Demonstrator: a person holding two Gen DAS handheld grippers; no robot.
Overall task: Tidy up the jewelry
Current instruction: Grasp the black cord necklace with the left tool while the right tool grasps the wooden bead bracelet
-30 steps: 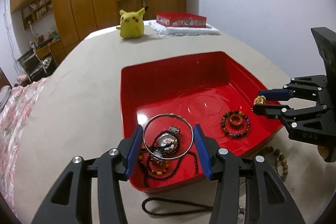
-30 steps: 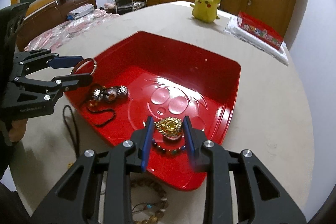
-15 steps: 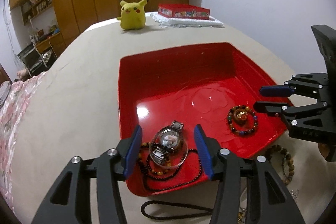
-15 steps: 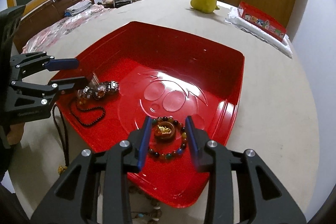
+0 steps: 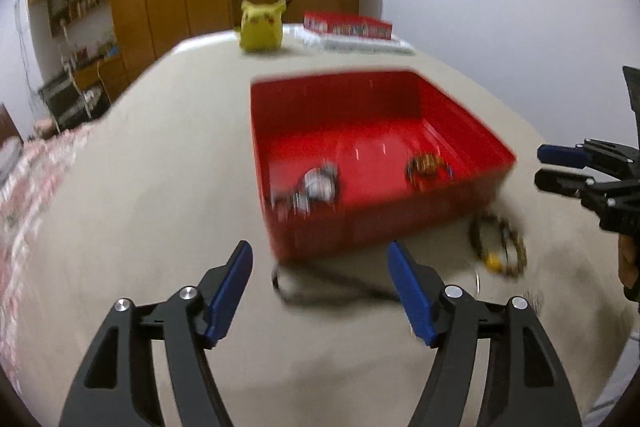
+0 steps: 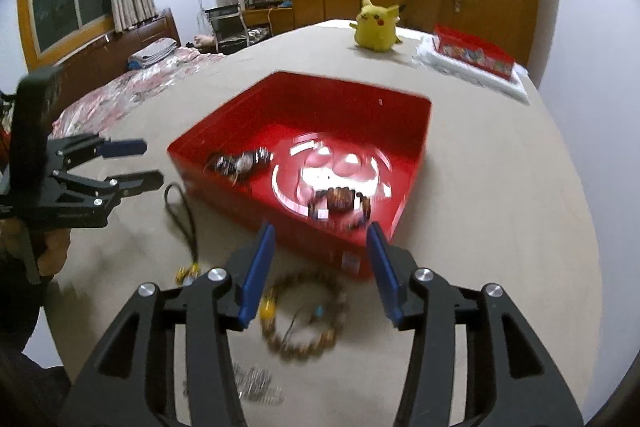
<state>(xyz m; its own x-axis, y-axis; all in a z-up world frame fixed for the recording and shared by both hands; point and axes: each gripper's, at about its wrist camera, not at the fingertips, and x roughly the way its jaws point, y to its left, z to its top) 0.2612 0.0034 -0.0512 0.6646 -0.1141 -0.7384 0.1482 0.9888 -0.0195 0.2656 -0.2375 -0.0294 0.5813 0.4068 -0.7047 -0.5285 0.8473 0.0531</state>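
Note:
The red tray (image 5: 360, 227) (image 6: 224, 151) stands on the beige table. Inside it lie a watch and bangle pile (image 5: 318, 183) (image 6: 240, 163) and a beaded bracelet with a gold ring (image 5: 426, 165) (image 6: 340, 201). My left gripper (image 5: 319, 247) (image 6: 152, 163) hangs in front of the tray above a black cord necklace (image 5: 332, 285) (image 6: 182, 211); its jaws are opening with nothing between them. My right gripper (image 6: 321, 227) (image 5: 540, 166) hovers near the tray's front corner over a wooden bead bracelet (image 6: 304, 315) (image 5: 498, 245), jaws opening and empty.
A silver chain (image 6: 256, 387) lies near the table's front edge. At the far end sit a yellow plush toy (image 5: 260, 31) (image 6: 376, 27) and a red box on white cloth (image 5: 348, 25) (image 6: 474, 55). A bed (image 6: 132, 87) is to the left.
The left gripper let the bangle fall onto the watch and the right dropped the gold ring into the beaded bracelet. Both pulled back out of the tray with jaws spreading wider.

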